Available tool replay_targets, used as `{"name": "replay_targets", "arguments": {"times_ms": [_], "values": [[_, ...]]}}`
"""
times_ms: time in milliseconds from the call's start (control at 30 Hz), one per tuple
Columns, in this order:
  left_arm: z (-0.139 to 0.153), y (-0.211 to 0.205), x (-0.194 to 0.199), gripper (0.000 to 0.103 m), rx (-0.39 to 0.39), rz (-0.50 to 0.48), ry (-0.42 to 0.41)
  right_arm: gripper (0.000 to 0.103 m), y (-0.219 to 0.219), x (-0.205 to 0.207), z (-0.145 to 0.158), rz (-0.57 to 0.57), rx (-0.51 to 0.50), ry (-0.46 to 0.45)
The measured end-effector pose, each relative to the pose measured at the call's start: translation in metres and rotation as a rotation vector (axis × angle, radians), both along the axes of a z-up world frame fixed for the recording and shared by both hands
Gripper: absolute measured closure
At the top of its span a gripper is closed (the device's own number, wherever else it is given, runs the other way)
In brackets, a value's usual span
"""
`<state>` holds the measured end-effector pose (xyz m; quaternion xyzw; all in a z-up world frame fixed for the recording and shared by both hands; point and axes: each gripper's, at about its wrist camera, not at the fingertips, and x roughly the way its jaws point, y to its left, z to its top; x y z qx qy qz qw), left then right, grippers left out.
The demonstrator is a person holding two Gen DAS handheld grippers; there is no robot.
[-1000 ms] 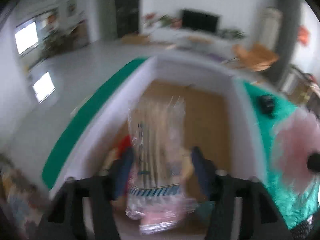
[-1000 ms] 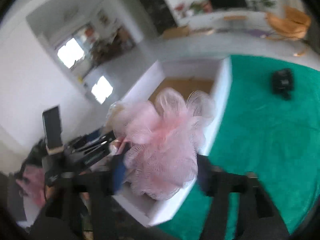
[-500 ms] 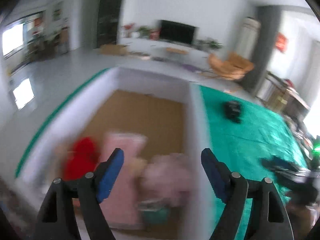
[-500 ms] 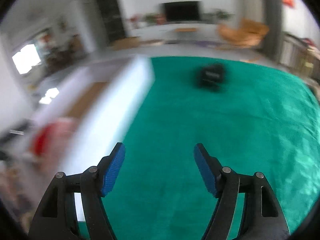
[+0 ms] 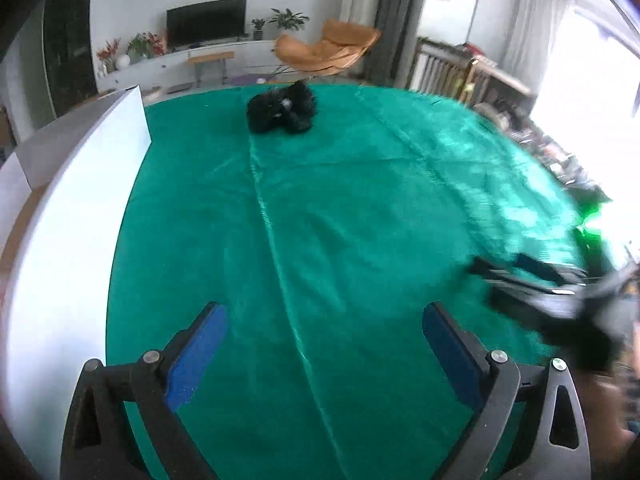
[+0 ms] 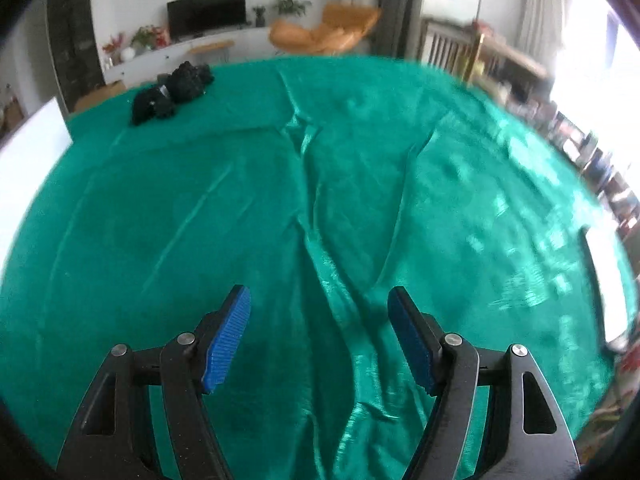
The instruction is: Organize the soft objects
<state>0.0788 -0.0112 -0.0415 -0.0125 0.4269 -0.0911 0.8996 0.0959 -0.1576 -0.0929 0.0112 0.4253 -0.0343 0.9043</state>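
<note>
A black fuzzy soft object (image 5: 282,107) lies at the far side of the green cloth (image 5: 340,220), also seen at the far left in the right wrist view (image 6: 172,91). My left gripper (image 5: 322,316) hovers over the cloth with its jaws opening wide and nothing between them. My right gripper (image 6: 318,304) stands open above the wrinkled green cloth (image 6: 320,200), empty too; it shows blurred at the right edge of the left wrist view (image 5: 532,280). The white box (image 5: 68,216) stands at the left; its contents are out of view.
The white box wall (image 6: 28,152) borders the cloth on the left. Beyond the table are a TV (image 5: 206,20), an orange chair (image 5: 328,44) and a radiator (image 5: 440,72). A white object (image 6: 608,280) lies at the cloth's right edge.
The left gripper let go of the plastic-wrapped packet and the right let go of the pink mesh puff in the box. Both swung right, out over the green cloth, with jaws empty.
</note>
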Motion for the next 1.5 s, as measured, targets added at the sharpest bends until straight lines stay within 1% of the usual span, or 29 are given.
{"name": "replay_targets", "arguments": {"times_ms": [33, 67, 167, 267, 300, 367, 433, 533, 633, 700, 1500], "values": [[-0.009, 0.001, 0.009, 0.005, 0.014, 0.014, -0.002, 0.029, 0.000, 0.001, 0.003, 0.005, 0.028, 0.000], [-0.014, 0.003, 0.023, 0.005, 0.024, 0.030, -0.004, 0.029, 0.003, 0.008, 0.004, 0.009, 0.033, 0.008], [-0.031, 0.014, 0.054, 0.005, 0.040, 0.078, 0.009, 0.029, 0.018, 0.034, 0.001, 0.049, -0.017, 0.065], [-0.052, 0.024, 0.076, 0.006, 0.030, 0.127, 0.056, 0.029, 0.023, 0.053, -0.002, 0.063, -0.050, 0.043], [-0.053, 0.025, 0.076, 0.005, 0.050, 0.137, 0.032, 0.028, 0.021, 0.058, -0.005, 0.062, -0.052, 0.040], [-0.059, 0.021, 0.082, 0.005, 0.077, 0.139, 0.043, 0.021, 0.020, 0.061, -0.007, 0.045, -0.052, 0.018], [-0.064, 0.019, 0.088, 0.000, 0.096, 0.128, 0.053, 0.018, 0.016, 0.058, -0.009, 0.027, -0.041, 0.006], [-0.064, 0.018, 0.091, 0.000, 0.096, 0.125, 0.055, 0.017, 0.008, 0.057, -0.010, 0.017, 0.020, 0.013], [-0.064, 0.017, 0.091, 0.000, 0.097, 0.125, 0.055, 0.016, 0.010, 0.058, -0.010, 0.016, 0.000, 0.015], [-0.064, 0.017, 0.091, 0.000, 0.097, 0.126, 0.055, 0.015, 0.008, 0.058, -0.010, 0.014, 0.011, 0.015], [-0.063, 0.017, 0.087, 0.000, 0.098, 0.125, 0.055, 0.015, 0.009, 0.057, -0.010, 0.014, 0.006, 0.015]]}}
